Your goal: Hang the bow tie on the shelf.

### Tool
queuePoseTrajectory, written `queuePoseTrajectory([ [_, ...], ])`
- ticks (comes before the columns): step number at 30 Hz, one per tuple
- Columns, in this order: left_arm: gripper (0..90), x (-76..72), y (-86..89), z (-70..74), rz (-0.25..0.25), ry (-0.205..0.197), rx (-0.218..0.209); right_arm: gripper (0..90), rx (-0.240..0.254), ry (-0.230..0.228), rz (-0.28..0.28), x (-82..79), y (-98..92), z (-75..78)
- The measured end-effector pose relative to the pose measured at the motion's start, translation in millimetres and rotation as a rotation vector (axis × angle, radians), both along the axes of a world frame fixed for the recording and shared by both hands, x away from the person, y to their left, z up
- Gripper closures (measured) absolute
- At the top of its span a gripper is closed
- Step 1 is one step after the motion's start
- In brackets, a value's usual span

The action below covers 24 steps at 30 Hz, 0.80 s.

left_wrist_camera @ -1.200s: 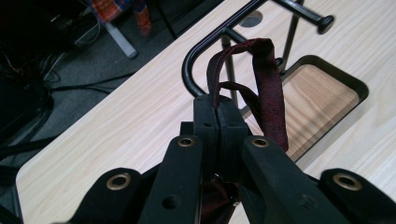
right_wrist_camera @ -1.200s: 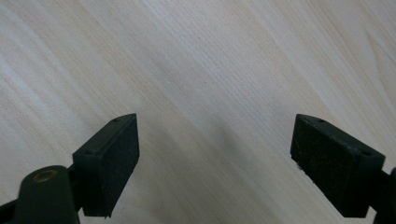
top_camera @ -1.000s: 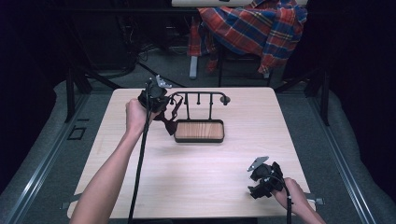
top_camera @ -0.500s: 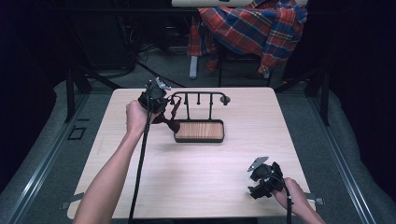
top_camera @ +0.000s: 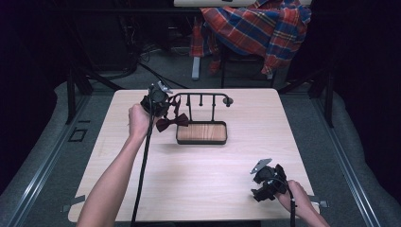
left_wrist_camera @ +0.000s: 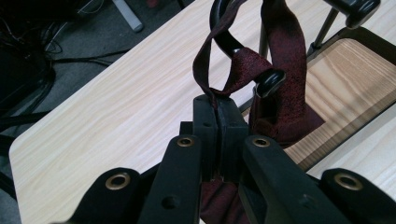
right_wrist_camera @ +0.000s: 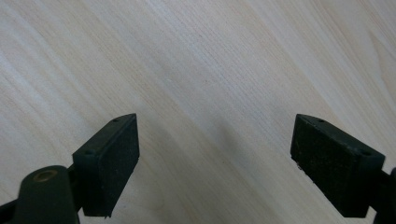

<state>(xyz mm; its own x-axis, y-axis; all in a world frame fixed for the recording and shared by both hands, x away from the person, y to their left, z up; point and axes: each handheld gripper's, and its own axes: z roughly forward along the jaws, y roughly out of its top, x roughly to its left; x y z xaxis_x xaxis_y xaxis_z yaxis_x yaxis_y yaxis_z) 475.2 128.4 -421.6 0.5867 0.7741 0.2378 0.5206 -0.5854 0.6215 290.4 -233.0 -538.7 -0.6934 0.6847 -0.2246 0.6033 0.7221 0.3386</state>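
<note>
Pinching the band of the bow tie (left_wrist_camera: 285, 60), the left gripper (left_wrist_camera: 218, 105) sat at the rack (top_camera: 202, 98) in the frame's upper middle — the right gripper (right_wrist_camera: 215, 154) gaped wide, lower right, over bare table (top_camera: 203, 175).

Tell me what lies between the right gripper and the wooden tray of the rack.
Nothing: in the high view, only bare table separates the right gripper from the wooden tray. The bow tie hangs off the tray's far left side, at the left gripper.
</note>
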Motion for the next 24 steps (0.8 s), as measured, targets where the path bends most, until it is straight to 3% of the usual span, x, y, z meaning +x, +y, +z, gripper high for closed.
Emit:
queuePoseTrajectory([
  [10,87.3,2.7,-1.0,-6.3,0.02,0.013,0.013,15.2,0.0,0.001,0.001,-0.4,0.1,-0.2],
  [20,87.6,5.2,-0.7,-7.6,0.039,-0.018,0.008,15.2,-0.006,0.008,0.006,0.0,0.2,-0.4],
  [24,87.3,7.1,-1.0,-9.6,0.038,-0.007,0.004,15.2,-0.014,0.011,0.007,0.2,-0.1,-0.2],
])
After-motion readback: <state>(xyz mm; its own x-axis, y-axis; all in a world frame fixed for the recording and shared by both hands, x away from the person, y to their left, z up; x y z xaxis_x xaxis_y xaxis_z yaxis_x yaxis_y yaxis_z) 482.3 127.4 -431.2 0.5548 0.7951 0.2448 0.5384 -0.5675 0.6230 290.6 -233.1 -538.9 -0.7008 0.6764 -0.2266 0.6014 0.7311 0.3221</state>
